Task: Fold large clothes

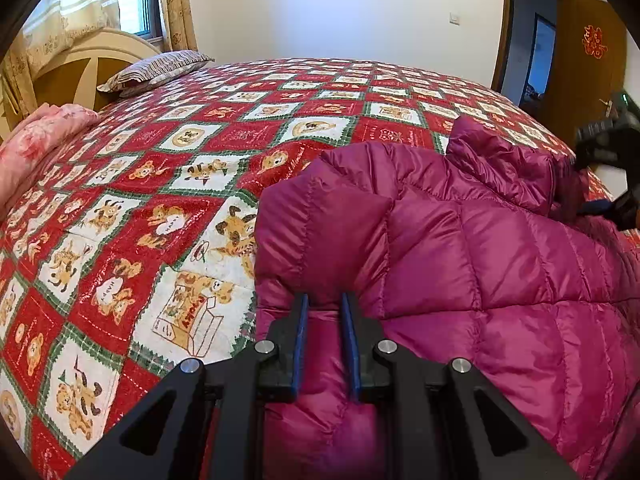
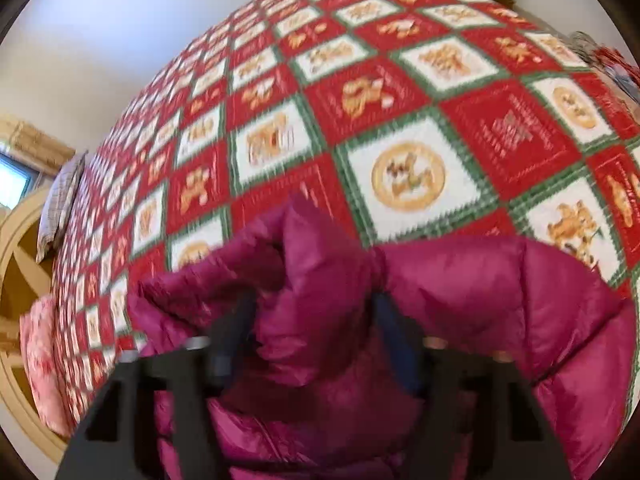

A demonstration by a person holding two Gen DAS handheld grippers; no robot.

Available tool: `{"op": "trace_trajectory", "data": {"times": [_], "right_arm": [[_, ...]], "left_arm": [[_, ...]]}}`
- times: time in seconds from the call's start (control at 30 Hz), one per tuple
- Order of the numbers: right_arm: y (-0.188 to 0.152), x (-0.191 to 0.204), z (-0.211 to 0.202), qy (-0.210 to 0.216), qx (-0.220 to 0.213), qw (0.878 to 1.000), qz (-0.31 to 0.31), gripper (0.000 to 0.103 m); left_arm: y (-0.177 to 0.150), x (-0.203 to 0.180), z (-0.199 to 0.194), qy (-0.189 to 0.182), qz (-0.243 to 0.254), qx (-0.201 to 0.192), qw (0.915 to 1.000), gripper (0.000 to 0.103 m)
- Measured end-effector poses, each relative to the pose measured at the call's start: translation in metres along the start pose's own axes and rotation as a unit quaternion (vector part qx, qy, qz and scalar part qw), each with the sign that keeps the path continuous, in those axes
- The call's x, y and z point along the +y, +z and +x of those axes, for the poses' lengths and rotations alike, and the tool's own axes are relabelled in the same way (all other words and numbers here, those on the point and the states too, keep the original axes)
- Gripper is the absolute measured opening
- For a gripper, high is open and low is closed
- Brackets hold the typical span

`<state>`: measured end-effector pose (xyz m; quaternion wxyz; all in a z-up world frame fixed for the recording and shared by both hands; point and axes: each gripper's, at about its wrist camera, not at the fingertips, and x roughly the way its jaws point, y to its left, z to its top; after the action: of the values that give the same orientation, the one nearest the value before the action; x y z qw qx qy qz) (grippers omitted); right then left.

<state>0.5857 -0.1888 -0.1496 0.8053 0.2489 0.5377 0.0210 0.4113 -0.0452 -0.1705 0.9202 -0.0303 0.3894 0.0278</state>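
A magenta quilted down jacket (image 1: 440, 240) lies on the red, white and green bear-print bedspread (image 1: 160, 200). My left gripper (image 1: 325, 300) is shut on a puffy fold at the jacket's near left edge, and the fabric runs between its blue pads. In the blurred right wrist view, my right gripper (image 2: 312, 320) straddles a bunched-up ridge of the jacket (image 2: 500, 300) near the collar. The blur hides whether its pads press the fabric. Its black body (image 1: 608, 140) shows at the right edge of the left wrist view, beside the raised collar.
The bedspread (image 2: 400, 120) stretches far beyond the jacket. A striped pillow (image 1: 160, 68) and a pink floral quilt (image 1: 40, 140) lie by the cream headboard (image 1: 80, 64) at the left. A brown door (image 1: 580, 80) stands at the far right.
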Motion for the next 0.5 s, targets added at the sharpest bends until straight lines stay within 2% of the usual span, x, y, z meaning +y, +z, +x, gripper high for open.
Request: {"op": "trace_trajectory", "data": {"times": [0.1,0.17,0.23,0.33,0.4,0.5], "right_arm": [[-0.013,-0.009,-0.011,-0.008,-0.006,0.999,-0.031,0.034],[-0.026,-0.023,-0.024,-0.021,-0.016,0.999,-0.046,0.034],[-0.034,-0.039,-0.032,-0.02,-0.016,0.998,-0.049,0.034],[-0.045,-0.063,-0.032,-0.011,-0.018,0.999,-0.049,0.028],[-0.053,-0.067,-0.033,-0.002,-0.044,0.997,-0.062,0.026],[-0.073,-0.059,-0.031,-0.024,-0.107,0.986,-0.125,0.026]], "left_arm": [[0.0,0.0,0.0,-0.001,-0.001,0.0,1.0,0.018],[0.0,0.001,0.0,0.001,0.001,-0.001,1.0,0.018],[0.0,0.001,0.0,0.001,0.001,-0.001,1.0,0.018],[0.0,0.0,0.0,0.005,0.004,-0.001,1.0,0.018],[0.0,-0.003,0.0,0.011,0.01,0.0,0.9999,0.018],[0.005,-0.005,-0.003,0.011,0.027,0.008,0.9996,0.018]]}}
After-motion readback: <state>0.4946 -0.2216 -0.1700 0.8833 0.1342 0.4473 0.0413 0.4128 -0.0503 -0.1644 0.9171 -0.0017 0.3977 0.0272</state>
